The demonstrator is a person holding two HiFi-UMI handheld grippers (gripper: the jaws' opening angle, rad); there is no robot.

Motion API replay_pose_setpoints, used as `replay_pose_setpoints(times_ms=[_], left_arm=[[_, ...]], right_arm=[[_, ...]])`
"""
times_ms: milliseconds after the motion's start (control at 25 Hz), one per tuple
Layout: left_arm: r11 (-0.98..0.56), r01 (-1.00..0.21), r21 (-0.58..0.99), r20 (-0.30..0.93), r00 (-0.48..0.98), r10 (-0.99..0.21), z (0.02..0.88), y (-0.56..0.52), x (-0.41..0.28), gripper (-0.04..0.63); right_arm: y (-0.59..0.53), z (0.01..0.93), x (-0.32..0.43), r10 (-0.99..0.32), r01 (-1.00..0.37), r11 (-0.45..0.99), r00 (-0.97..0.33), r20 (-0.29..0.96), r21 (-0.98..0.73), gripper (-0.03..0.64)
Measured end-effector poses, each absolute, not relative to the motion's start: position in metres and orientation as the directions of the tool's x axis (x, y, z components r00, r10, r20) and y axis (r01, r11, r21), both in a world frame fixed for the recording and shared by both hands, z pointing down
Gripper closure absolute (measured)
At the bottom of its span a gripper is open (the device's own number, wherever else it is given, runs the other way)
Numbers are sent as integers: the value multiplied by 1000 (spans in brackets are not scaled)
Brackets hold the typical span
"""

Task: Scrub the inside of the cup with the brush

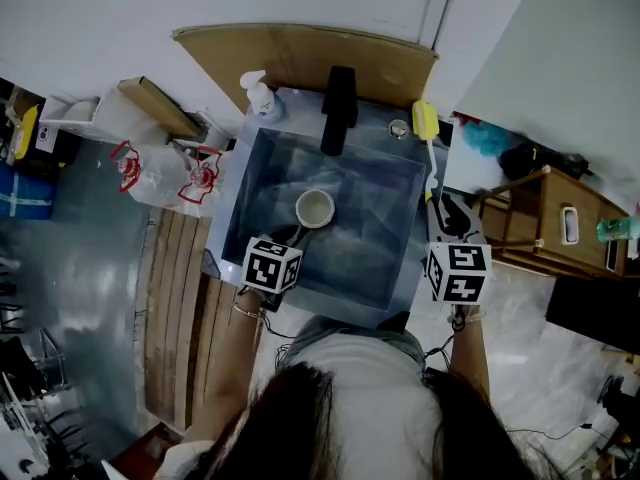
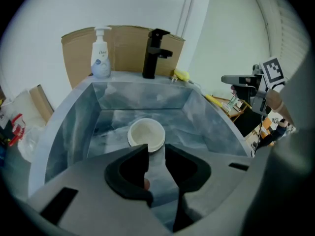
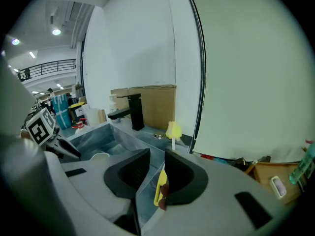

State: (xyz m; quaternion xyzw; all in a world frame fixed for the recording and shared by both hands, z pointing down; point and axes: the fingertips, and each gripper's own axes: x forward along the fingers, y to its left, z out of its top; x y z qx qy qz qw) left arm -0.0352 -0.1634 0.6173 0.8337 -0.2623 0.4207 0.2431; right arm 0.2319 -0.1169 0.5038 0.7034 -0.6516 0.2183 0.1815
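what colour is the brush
The long-handled brush is yellow, white stem; best in the right gripper view.

Blue-grey marbled sink (image 1: 375, 243), square and deep. Black faucet (image 1: 338, 108) upright at mid back rim. White pump bottle (image 1: 260, 96) on the back left corner, small round metal knob (image 1: 399, 128) right of the faucet. Brown cardboard sheet (image 1: 300, 58) against the wall behind. Left of the sink: plastic bags (image 1: 165, 173) with red print, wooden slats (image 1: 185, 308) on the floor. Wooden shelf unit (image 1: 545, 223) at right.
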Motion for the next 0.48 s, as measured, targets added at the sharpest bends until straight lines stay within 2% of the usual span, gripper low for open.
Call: replay_pose_setpoints(times_ms=[480], left_arm=[[-743, -641, 193, 914, 392, -101, 668, -167, -43, 479]], right_arm=[[-123, 546, 247, -794, -989, -134, 70, 603, -62, 489]])
